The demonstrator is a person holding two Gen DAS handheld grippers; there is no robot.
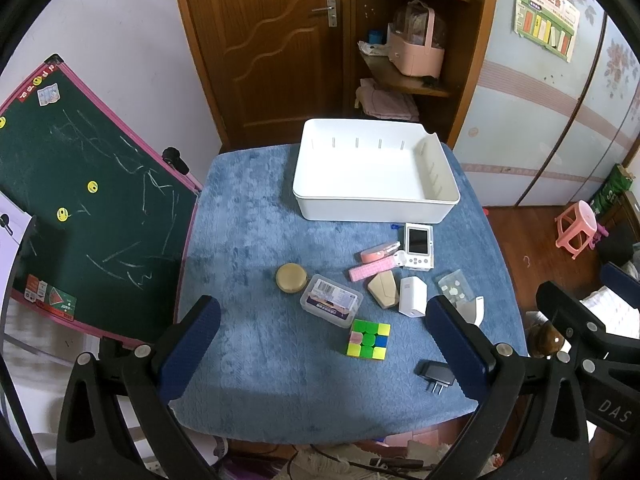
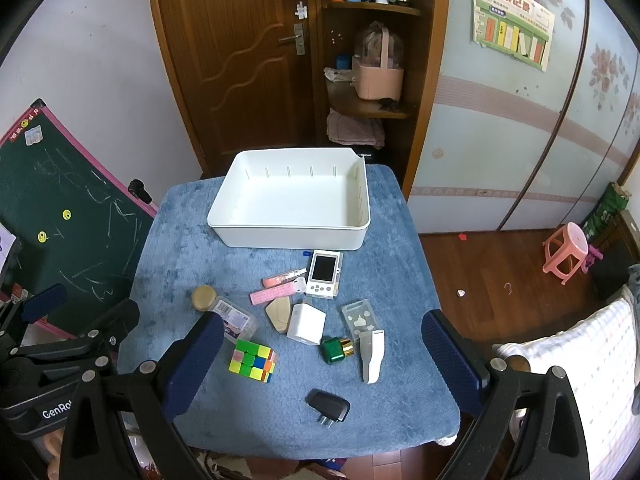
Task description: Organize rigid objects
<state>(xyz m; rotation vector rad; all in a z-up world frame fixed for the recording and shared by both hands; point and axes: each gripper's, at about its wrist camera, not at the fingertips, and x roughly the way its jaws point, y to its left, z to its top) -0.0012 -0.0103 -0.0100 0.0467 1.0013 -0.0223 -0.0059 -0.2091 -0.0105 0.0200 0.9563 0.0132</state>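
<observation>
A white bin (image 1: 376, 200) (image 2: 288, 236) stands empty at the far side of the blue-covered table (image 1: 248, 248) (image 2: 188, 248). Loose objects lie in front of it: a Rubik's cube (image 1: 369, 339) (image 2: 253, 360), a black plug (image 1: 435, 376) (image 2: 328, 400), a white charger cube (image 1: 413, 297) (image 2: 306, 324), a clear case (image 1: 331, 300), a round tan tin (image 1: 291, 277) (image 2: 204, 297), a small white console (image 1: 418, 245) (image 2: 325, 274) and a green bottle (image 2: 337, 349). My left gripper (image 1: 324, 356) and right gripper (image 2: 324, 364) are open and empty above the near table edge.
A green chalkboard (image 1: 80, 208) leans at the table's left. A wooden door (image 1: 272, 40) and corner shelf (image 1: 404, 76) stand behind. A pink stool (image 2: 566, 256) sits on the wood floor at the right. A towel (image 2: 580, 392) lies near right.
</observation>
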